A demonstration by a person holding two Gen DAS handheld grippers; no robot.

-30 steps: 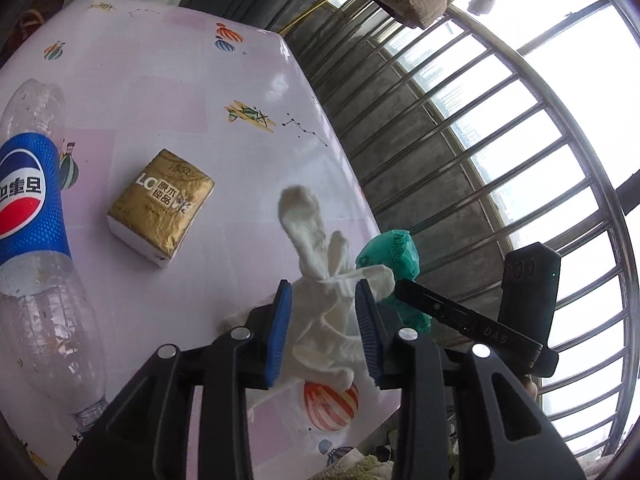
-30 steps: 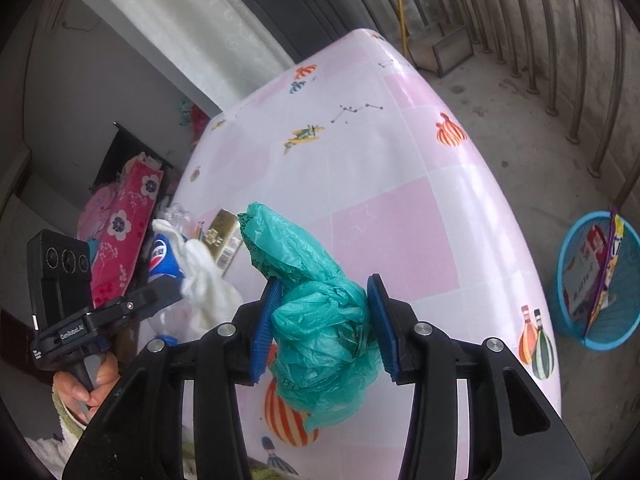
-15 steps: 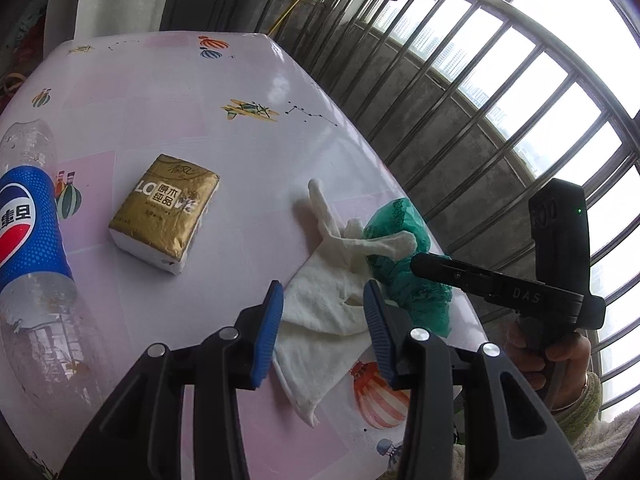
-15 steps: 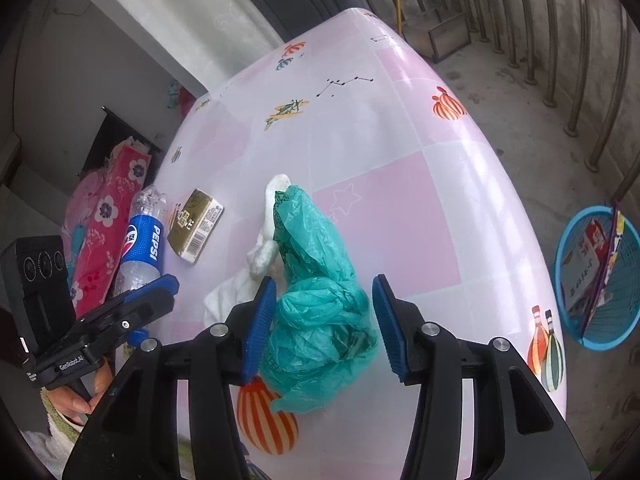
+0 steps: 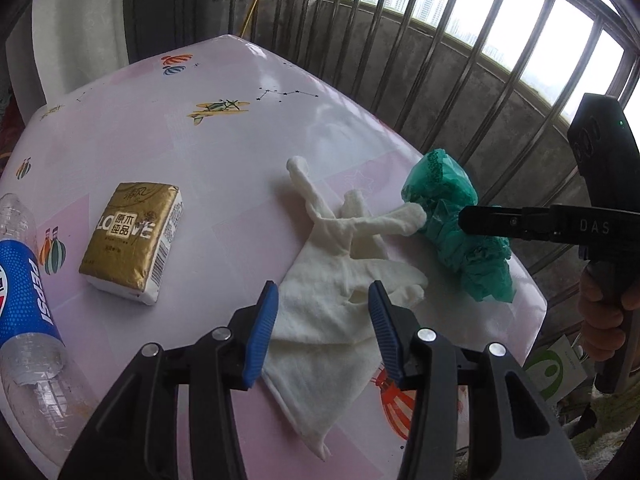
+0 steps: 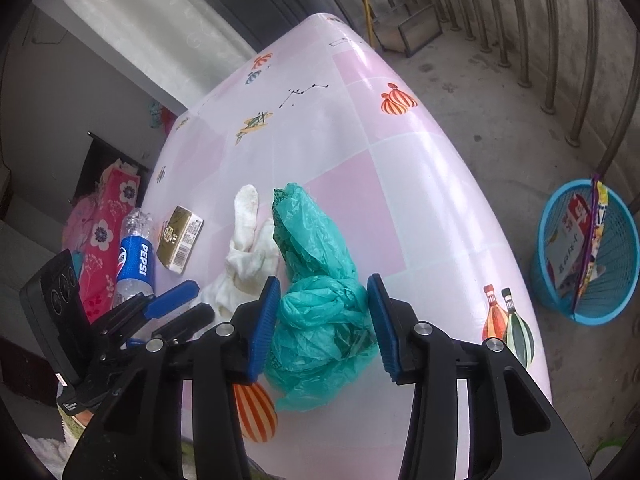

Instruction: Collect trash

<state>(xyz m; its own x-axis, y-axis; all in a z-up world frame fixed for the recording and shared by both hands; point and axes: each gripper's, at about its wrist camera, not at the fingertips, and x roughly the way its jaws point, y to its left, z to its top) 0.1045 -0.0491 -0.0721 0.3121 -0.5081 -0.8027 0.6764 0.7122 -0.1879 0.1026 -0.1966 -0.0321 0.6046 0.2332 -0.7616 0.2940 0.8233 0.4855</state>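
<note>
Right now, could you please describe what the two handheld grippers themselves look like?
Both the left gripper and the right gripper share one design: black angular plastic frames with silver bolts, and fingers faced with ribbed blue pads. The right one's side reads "DAS". Each carries a black camera block. No cables are visible.

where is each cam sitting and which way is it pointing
Left wrist: on the left hand-held gripper, looking along its open fingers across the pink table at the white glove toward the railing; the right hand-held gripper and the hand holding it show at the right edge.
Right wrist: on the right hand-held gripper, open around the green plastic bag, facing along the table, with the blue basket on the floor; the left hand-held gripper shows lower left.
Shared: glove, bag, Pepsi bottle, gold tissue pack.
</note>
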